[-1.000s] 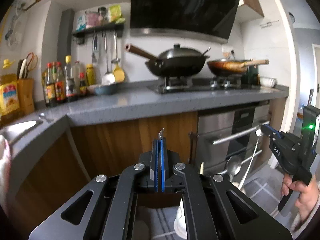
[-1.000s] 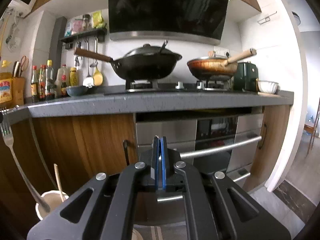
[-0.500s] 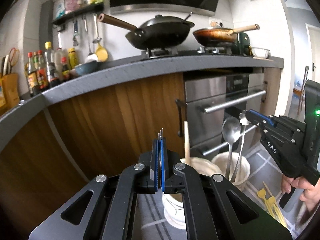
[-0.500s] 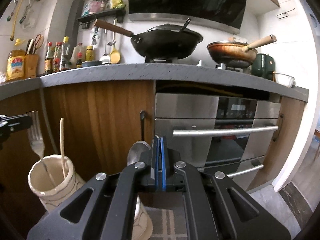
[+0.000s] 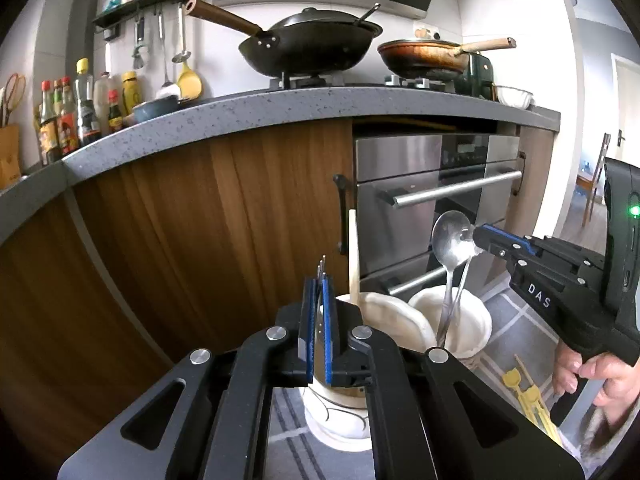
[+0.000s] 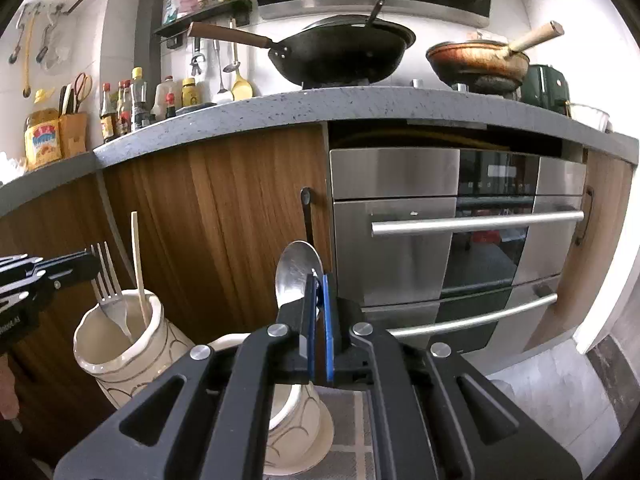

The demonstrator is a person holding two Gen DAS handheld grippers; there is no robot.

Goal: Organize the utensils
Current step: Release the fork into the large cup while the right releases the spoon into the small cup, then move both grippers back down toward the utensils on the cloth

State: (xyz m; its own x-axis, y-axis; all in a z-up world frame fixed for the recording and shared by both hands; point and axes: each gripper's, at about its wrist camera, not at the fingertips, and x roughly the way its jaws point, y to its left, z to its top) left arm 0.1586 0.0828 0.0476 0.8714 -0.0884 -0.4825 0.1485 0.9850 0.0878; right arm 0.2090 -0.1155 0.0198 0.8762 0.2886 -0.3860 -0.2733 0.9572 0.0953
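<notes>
Two cream ceramic holders stand on the floor mat: the left holder [image 5: 384, 316] [image 6: 120, 336] and the right holder [image 5: 460, 316] [image 6: 296, 412]. My left gripper [image 5: 318, 280] [image 6: 94, 266] is shut on a metal fork [image 6: 105, 280], tines up, its handle down in the left holder beside a pale wooden chopstick [image 5: 353, 256] [image 6: 138, 264]. My right gripper [image 6: 318, 280] [image 5: 476, 236] is shut on a metal spoon [image 5: 452, 236] [image 6: 296, 276], bowl up, its handle down in the right holder.
Wooden cabinet doors [image 6: 224, 216] and a steel oven [image 6: 460, 224] stand close behind the holders. Yellow chopsticks [image 5: 524, 396] lie on the mat at the right. The grey counter [image 5: 280, 108] above carries a wok, a pan and bottles.
Both grippers have dropped from counter height to the floor holders. The fork and the spoon have gone down with them, handles entering the holders.
</notes>
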